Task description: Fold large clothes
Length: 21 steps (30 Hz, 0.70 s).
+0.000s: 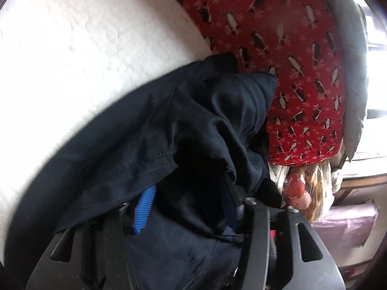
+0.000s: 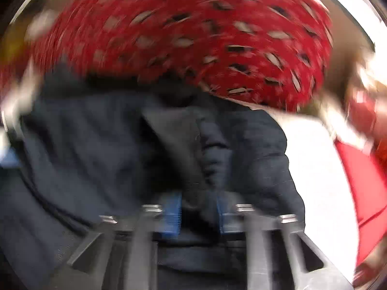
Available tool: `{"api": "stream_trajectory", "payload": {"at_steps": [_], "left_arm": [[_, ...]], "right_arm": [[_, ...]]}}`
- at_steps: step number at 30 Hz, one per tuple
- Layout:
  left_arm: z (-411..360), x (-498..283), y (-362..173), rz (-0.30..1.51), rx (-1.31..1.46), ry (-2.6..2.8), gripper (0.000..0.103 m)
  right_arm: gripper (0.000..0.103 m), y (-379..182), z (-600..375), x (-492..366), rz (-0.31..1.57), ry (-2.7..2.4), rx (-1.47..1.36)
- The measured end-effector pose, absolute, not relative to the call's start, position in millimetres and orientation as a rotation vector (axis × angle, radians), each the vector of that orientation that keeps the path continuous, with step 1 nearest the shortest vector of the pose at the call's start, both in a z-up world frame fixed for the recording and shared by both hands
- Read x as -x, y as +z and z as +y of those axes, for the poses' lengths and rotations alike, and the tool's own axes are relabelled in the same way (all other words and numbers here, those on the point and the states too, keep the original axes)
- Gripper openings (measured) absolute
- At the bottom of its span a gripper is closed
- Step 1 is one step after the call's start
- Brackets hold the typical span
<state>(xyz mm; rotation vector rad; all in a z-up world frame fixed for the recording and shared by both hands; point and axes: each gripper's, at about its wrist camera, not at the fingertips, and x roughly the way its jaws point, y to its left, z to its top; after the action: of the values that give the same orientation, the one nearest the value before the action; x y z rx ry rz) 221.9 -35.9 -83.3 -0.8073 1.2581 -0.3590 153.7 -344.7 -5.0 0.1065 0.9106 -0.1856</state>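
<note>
Surface: white quilted bedcover (image 1: 79,55), faint stitched pattern, matte and soft; bright to the point of washout in the right wrist view (image 2: 314,169)
Background: red fleece blanket (image 1: 285,48) printed with black-and-white penguins and pale snowflakes; grey padded edge (image 1: 355,77) curves along its far side; right wrist view shows the same red print (image 2: 193,36) streaked by motion blur
Clutter: clear plastic bag with soft toys (image 1: 304,193), orange-brown and pink shapes inside; pale pink sheet (image 1: 348,222) just beside it
Garment: navy garment (image 1: 169,130), heavy woven cloth with visible topstitched seams and a thick hem; bunched into deep folds, lying on the bedcover against the blanket's edge; in the right wrist view (image 2: 121,145) it fills the lower middle, rumpled, darker in the creases
Left gripper (image 1: 186,207): black frame, ribbed blue pads (image 1: 145,207); cloth is heaped between the fingers and drapes over them; the right finger is buried; the pads are pinching the navy garment
Right gripper (image 2: 197,217): blue ribbed pads (image 2: 173,217) drawn close on a thick fold of the navy garment; gripping it; picture heavily blurred
</note>
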Motion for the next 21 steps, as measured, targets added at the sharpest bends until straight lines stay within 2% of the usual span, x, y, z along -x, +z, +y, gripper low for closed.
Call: {"api": "stream_trajectory", "payload": {"at_steps": [2,5,8,10,12,15,16,17,18,21], "left_arm": [[-30.6,-218.6,-82.3,1.244,0.803,-0.364,0.041],[-15.1,-204.5,-84.3,1.218,0.837,-0.356,0.039],[-11.6,-197.0,-88.6,1.223,0.866,-0.378,0.039],[-18.4,-195.7,-89.8,1.234,0.864,-0.407,0.047],[-35.6,-201.7,-92.1,1.264,0.847,-0.419,0.051],[-50.3,-215.0,-96.2,1.293,0.837,-0.404,0.051],[-51.2,-220.7,-95.3,1.287,0.843,-0.383,0.048],[-50.2,-225.2,-93.7,1.279,0.852,-0.364,0.037],[-45.9,-230.0,-90.8,1.265,0.867,-0.345,0.018],[-24.2,-228.7,-82.1,1.216,0.912,-0.317,0.012]], "right_arm": [[0.020,27.2,-390.3,-134.6,0.753,-0.053,-0.516],[0.020,38.1,-444.6,-102.6,0.580,0.031,-0.898],[0.020,5.5,-474.9,-97.8,0.675,-0.070,-1.025],[0.020,-25.0,-487.1,-95.3,0.760,-0.127,-1.108],[0.021,-39.0,-489.8,-87.4,0.734,-0.115,-1.174],[0.025,-35.7,-483.8,-95.0,0.726,-0.123,-1.147],[0.025,-33.6,-481.5,-99.4,0.739,-0.122,-1.135],[0.024,-29.2,-479.4,-102.7,0.755,-0.115,-1.126],[0.024,-23.4,-478.6,-104.3,0.761,-0.097,-1.127],[0.022,4.6,-476.2,-97.1,0.634,0.108,-1.226]]}}
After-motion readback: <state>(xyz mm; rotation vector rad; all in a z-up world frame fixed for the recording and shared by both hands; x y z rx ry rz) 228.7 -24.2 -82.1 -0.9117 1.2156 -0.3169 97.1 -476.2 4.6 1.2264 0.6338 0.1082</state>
